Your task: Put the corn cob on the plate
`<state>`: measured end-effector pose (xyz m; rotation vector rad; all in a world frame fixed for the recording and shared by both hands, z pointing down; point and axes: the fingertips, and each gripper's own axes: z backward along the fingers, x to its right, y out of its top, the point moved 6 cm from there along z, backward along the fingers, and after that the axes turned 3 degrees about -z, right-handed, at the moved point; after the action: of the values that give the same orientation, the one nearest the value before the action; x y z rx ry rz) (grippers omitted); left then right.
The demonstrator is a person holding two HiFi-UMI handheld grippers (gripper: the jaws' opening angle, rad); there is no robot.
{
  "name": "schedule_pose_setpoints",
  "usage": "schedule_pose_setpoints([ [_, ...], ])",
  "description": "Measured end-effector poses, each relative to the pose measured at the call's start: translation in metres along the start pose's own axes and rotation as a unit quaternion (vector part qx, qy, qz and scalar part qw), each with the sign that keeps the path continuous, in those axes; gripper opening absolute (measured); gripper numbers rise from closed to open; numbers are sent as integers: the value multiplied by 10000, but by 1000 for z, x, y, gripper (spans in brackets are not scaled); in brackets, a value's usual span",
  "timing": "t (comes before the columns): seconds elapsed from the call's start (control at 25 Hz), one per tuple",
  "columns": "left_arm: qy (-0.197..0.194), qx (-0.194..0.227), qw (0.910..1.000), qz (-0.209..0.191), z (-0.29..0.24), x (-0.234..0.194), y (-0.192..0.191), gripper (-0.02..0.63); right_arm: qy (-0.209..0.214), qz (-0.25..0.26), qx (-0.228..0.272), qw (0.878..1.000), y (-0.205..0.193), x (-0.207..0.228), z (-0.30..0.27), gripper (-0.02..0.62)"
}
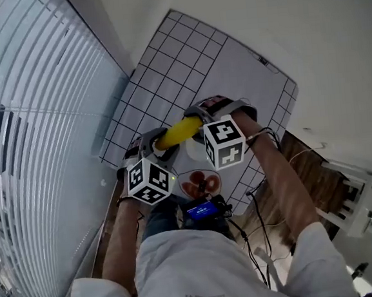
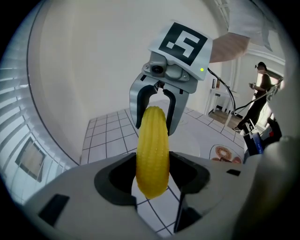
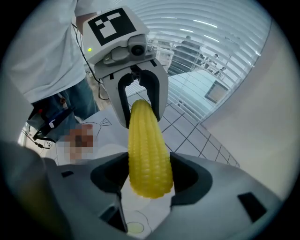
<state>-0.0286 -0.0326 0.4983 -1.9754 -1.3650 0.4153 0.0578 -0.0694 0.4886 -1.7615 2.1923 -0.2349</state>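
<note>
Above the worktop (image 1: 184,54): the corn cob (image 1: 179,132) hangs clear of the gridded surface, lying roughly level between my two tools.
Left tool (image 1: 155,147): closed on the cob's narrower, tapered end; its own view shows yellow kernels filling the gap between the jaws.
Right tool (image 1: 204,114): closed on the thicker end, jaws set wide around it, pads against the kernel rows.
Plate (image 2: 187,140): a pale round dish on the worktop, below and just beyond the cob. I judge the cob is close to it but not yet over its middle.
Weight: I take it for light; it shows no sag between the two grips.
Stiffness: rigid along its length, so it should travel as one piece if both tools move together.
Surface: bumpy rows give the pads some bite, but the glossy skin and the taper could let the narrow end slide out.
Where to hold: the two ends, as now, leaving the middle free to land.
Risk: it is round and may roll on the plate once freed.
</note>
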Motion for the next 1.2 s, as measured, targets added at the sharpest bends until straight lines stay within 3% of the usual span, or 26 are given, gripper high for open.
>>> schedule_pose_setpoints([
  [0.28,-303,98,9990,-317,-15,9,35,224,-126,-404,-164,9990,-31,-8,26,272],
  [0.6,-523,-30,9978,-407,-32,19,58,224,-129,-606,-319,9976,-57,-16,39,272],
  [0.96,-676,-202,9963,-483,-47,28,57,224,86,-832,-185,9963,-74,-25,24,270],
  [1.2,-758,-366,9961,-253,-60,40,46,224,358,-714,-210,9966,-83,-35,6,270],
])
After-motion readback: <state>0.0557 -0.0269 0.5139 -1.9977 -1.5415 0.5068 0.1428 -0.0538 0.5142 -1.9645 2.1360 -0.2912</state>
